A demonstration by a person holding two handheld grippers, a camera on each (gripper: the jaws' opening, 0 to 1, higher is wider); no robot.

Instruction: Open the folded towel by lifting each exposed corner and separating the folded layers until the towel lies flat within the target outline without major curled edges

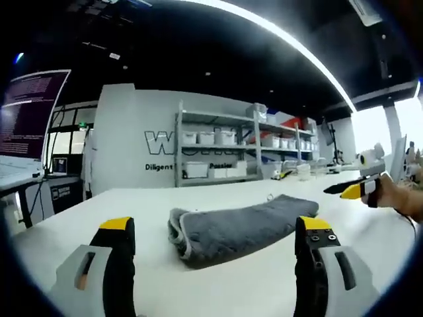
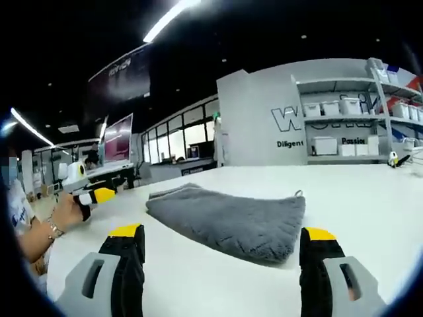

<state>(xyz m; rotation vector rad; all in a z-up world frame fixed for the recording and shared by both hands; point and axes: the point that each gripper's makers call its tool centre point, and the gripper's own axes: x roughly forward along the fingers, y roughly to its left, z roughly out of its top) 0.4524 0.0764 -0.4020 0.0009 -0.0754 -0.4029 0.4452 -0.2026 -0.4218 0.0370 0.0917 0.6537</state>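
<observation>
Lying folded on the white worktop [image 1: 218, 290]: grey towel [image 1: 234, 228], bulky and doubled over, with one rounded fold facing the left gripper view and a small hanging loop at its far edge. Resting flat, well clear of both sets of fingers, touching neither. Showing again in the right gripper view as the same towel [image 2: 231, 221], broader there, loop at the far right corner, layers stacked and not yet separated.

Left gripper [image 1: 215, 241]: fingers [image 1: 117, 247] standing spread wide, yellow-tipped, hovering just short of the towel and framing it on either side. Pinching nothing.

Right gripper [image 2: 225, 254]: fingers [image 2: 124, 254] likewise spread wide apart, yellow-tipped, holding nothing, poised near the towel's front edge (contact not occurring).

Entering the left gripper view from the right: the other gripper, held in a hand [image 1: 396, 198], black and yellow tip pointing inward above the worktop, apart from the towel. Entering the right gripper view from the left: the opposite gripper, gripped by a hand [image 2: 63, 211] wearing a bracelet.

Standing beyond the worktop: shelving [image 1: 231, 155] loaded with white bins against a lettered wall. Glowing at far left of the left gripper view: a monitor [image 1: 30, 112]. Running overhead: a ceiling light strip [image 1: 291, 43].
</observation>
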